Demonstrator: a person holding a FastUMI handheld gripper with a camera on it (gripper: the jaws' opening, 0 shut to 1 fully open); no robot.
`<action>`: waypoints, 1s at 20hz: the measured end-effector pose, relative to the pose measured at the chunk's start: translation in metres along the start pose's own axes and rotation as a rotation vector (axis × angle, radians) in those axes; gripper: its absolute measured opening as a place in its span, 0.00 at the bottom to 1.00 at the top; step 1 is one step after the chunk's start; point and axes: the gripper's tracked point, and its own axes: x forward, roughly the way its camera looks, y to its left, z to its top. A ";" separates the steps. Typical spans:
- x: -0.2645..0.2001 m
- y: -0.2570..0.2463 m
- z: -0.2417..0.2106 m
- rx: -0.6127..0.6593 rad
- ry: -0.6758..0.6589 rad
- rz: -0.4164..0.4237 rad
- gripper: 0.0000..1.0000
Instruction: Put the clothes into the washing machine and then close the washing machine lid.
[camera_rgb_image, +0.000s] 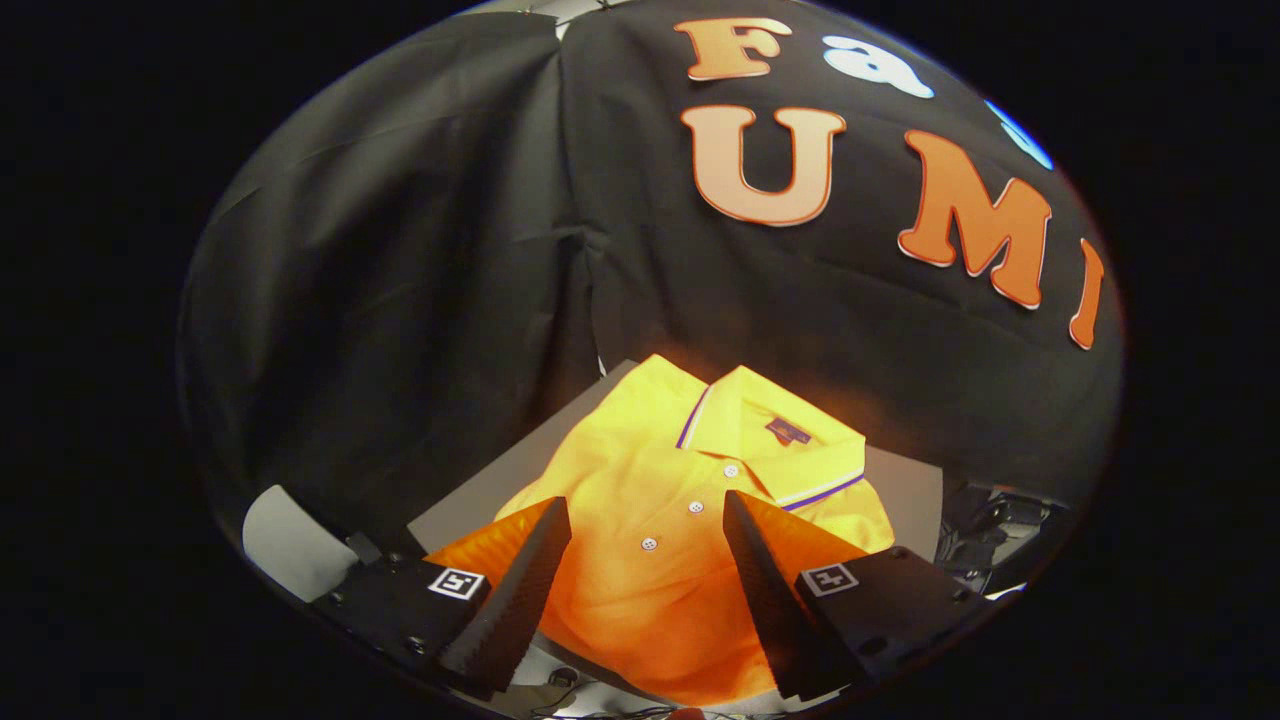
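Between the two fingers and just beyond their tips lies a yellow polo shirt (690, 500), folded, collar toward the far side, button placket running up the gap between the fingers. It rests on a grey board (470, 495) that sits on the desk, close under the black cloth wall.

Gripper (648, 520): fingers spread wide and released, nothing between the pads, neither touching the cloth as far as I can judge. They hang above the near half of the shirt, straddling the button line.

Why so: the shirt is laid flat and centred on the board, likely so one pinch from above can gather it. Open fingers over the middle of the garment read as the set-up for a first grasp; a central pinch should lift the folds together rather than trail a sleeve.

Containers: no washing machine drum or lid can be made out. A pale rounded object (290, 550) sits at the near left, beside the left finger mount; what it is I cannot tell. Dark clutter, possibly cables (1000, 520), lies at the right past the board.

Task stands at its start: clothes not yet lifted, lid step to come.
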 end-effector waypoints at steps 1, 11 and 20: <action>0.009 -0.006 -0.003 0.020 0.010 -0.021 0.99; 0.039 -0.020 -0.027 0.075 0.060 -0.048 1.00; 0.044 -0.029 -0.030 0.032 0.048 0.034 0.70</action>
